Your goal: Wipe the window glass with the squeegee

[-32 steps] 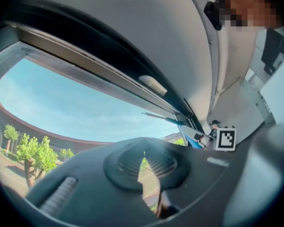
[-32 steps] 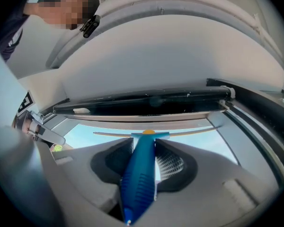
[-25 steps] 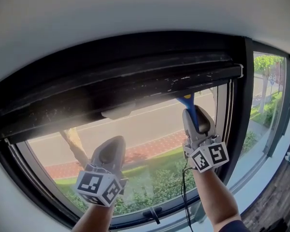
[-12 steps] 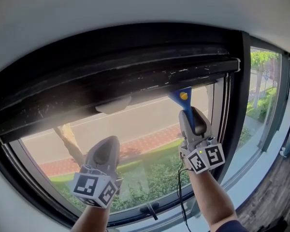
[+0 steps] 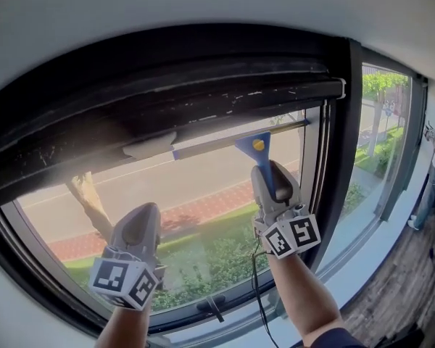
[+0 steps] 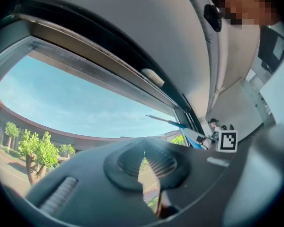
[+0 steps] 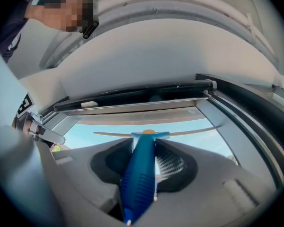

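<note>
Squeegee [image 5: 255,145] sits high on the window glass [image 5: 203,194], my right gripper [image 7: 144,148] clamped on its handle, left gripper [image 6: 143,157] fingers [image 6: 173,163] narrow and empty, most of the pane left, I reckon.

no legible txt, labels, brands or nos. anywhere.

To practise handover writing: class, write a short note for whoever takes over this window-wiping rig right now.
Right gripper: shut on the handle of the blue squeegee. Its blade lies across the window glass near the top, just under the dark upper frame.
Left gripper: shut, nothing between the jaws, held low in front of the glass.
Done: blade placed high on the pane; how much is already wiped cannot be told.
Left: probably draw the blade down over the glass below it.
</note>
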### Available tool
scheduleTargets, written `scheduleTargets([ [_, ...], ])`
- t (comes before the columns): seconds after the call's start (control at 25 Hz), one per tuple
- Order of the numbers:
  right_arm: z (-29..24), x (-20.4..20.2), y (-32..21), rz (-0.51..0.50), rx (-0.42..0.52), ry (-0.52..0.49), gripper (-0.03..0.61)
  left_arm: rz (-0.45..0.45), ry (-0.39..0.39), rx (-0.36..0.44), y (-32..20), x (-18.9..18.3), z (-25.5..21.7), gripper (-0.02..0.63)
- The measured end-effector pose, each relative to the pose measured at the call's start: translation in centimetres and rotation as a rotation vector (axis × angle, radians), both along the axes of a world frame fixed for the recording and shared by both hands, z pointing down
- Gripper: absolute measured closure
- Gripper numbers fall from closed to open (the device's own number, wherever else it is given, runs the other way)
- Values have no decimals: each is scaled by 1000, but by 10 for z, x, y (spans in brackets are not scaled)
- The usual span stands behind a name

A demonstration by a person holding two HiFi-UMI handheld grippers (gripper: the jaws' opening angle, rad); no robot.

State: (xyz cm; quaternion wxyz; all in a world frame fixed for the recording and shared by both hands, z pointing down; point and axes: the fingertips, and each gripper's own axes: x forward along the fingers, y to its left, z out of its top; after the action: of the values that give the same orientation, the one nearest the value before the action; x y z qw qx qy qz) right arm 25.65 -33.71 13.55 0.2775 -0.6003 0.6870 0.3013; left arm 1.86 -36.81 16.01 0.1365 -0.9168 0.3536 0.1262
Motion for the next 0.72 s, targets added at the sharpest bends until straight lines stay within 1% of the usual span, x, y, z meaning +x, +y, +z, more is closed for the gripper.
scheduleTargets([
  [0.36, 18, 1, 3, 5, -37, 7, 434, -9, -2, -32, 5, -1, 14, 609],
  [0.72, 40, 1, 3, -6, -70, -13, 434, -19, -17, -33, 14, -2, 19, 609],
])
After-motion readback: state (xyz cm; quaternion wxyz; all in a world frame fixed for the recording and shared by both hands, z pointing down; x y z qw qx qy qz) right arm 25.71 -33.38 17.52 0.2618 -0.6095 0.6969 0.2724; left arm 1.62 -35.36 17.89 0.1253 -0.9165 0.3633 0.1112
